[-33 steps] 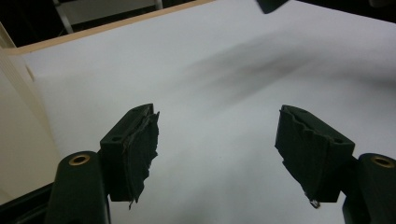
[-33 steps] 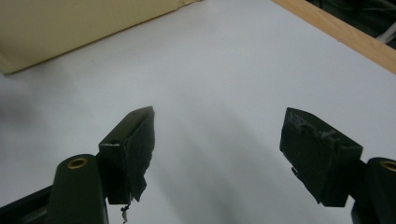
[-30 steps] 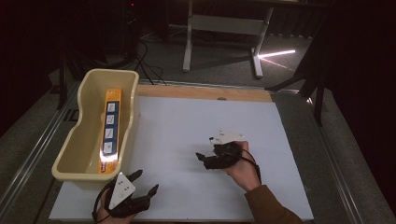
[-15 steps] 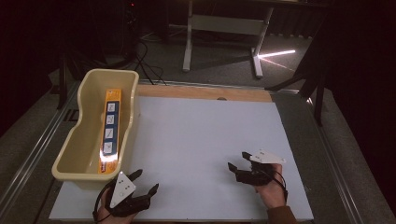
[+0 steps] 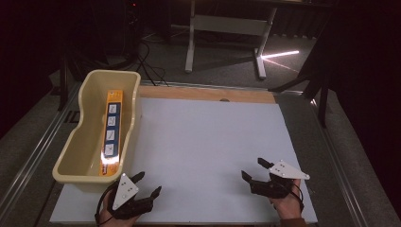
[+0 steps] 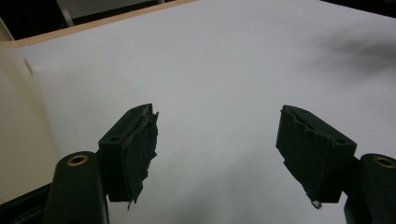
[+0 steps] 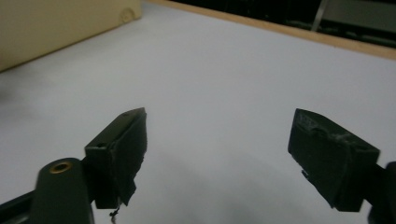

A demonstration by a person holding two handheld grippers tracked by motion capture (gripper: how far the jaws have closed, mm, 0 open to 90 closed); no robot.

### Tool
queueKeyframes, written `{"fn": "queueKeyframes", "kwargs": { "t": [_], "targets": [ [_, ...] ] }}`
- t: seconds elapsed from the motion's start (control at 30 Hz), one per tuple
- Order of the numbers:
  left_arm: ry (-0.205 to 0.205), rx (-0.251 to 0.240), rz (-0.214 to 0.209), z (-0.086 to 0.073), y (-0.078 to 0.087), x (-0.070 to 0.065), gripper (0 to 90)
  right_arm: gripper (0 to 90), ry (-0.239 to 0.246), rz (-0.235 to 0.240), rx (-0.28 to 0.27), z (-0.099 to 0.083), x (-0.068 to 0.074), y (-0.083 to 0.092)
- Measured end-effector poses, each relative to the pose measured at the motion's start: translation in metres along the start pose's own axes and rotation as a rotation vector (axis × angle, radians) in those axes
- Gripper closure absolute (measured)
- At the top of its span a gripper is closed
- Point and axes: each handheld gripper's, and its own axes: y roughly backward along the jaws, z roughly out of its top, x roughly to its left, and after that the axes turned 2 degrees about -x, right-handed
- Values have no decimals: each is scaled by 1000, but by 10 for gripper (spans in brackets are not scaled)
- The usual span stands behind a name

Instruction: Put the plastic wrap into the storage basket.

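Resting two empty grippers on a white table

Hovering at the near edge of the white tabletop (image 5: 208, 142), the left gripper (image 5: 147, 185) and right gripper (image 5: 252, 169) both gape wide, holding nothing; the right's jaws have just been opening. Farther left, a long orange box (image 5: 111, 132) lies inside a cream plastic tub (image 5: 78, 137).

Room dim, white bench (image 5: 213, 142) lit from above; glare strip seen on floor beyond far edge; gripper views soft, near jaws blurred.
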Motion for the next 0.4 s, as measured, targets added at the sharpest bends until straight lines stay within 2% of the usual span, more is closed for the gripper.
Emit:
{"fn": "queueKeyframes", "kwargs": {
  "t": [0.07, 0.17, 0.23, 0.4],
  "targets": [
    [-2, 2, 1, 0, -1, 0, 285, 177, 6, 8, -6, 0, 1, 1],
    [5, 9, 5, -1, -3, 0, 285, 144, 50, 22, -15, 1, 5, 3],
    [4, 9, 4, 0, -3, 0, 283, 136, 55, 34, -10, 0, 6, 4],
    [-4, 11, 1, 0, -4, -2, 281, 124, 55, 31, 3, -1, 5, 3]
  ]
}}
